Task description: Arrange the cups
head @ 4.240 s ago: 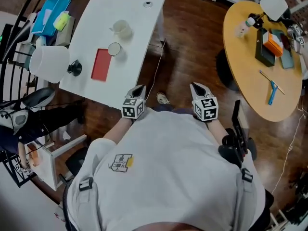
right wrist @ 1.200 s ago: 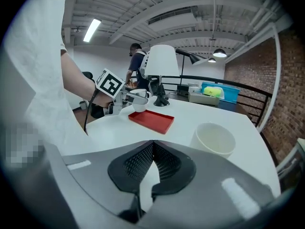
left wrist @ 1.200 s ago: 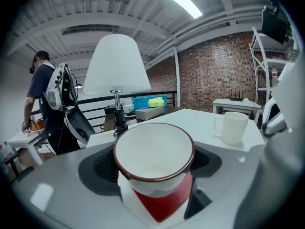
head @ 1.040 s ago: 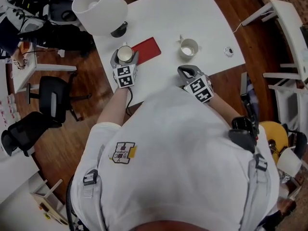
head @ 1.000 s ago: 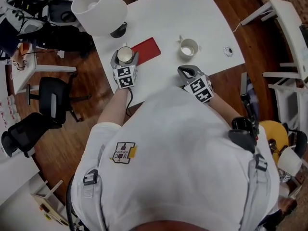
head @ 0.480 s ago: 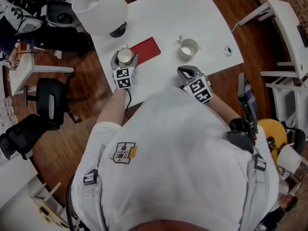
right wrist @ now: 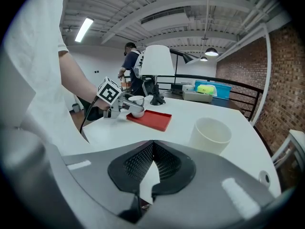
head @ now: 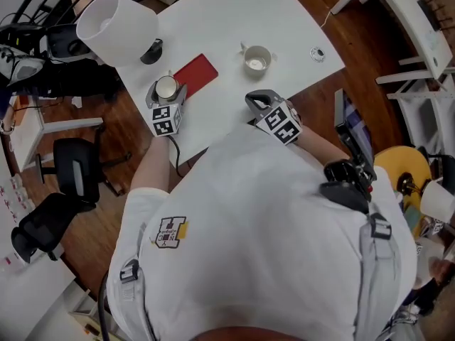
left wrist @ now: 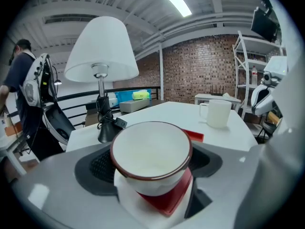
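A white cup with a dark red rim [head: 166, 87] sits between the wide-set jaws of my left gripper [head: 166, 92], which is shut on it. In the left gripper view the cup [left wrist: 150, 147] hangs over one end of the flat red tray [left wrist: 194, 135]. The right gripper view shows that cup [right wrist: 136, 104] just off the tray [right wrist: 150, 118]. A white handled mug [head: 256, 60] stands alone beyond the tray [head: 195, 72]. My right gripper [head: 256, 99] is shut and empty at the near table edge, with the mug [right wrist: 210, 135] ahead to its right.
A lamp with a big white shade [head: 116, 28] and black base [head: 151, 50] stands left of the tray on the white table [head: 234, 20]. A small round disc [head: 317, 52] lies near the right corner. An office chair [head: 71, 180] and white shelving [head: 419, 55] flank the table.
The head view has swung, so table and grippers sit further left in it. My left gripper has tilted slightly with the cup still in its jaws. The right gripper keeps still.
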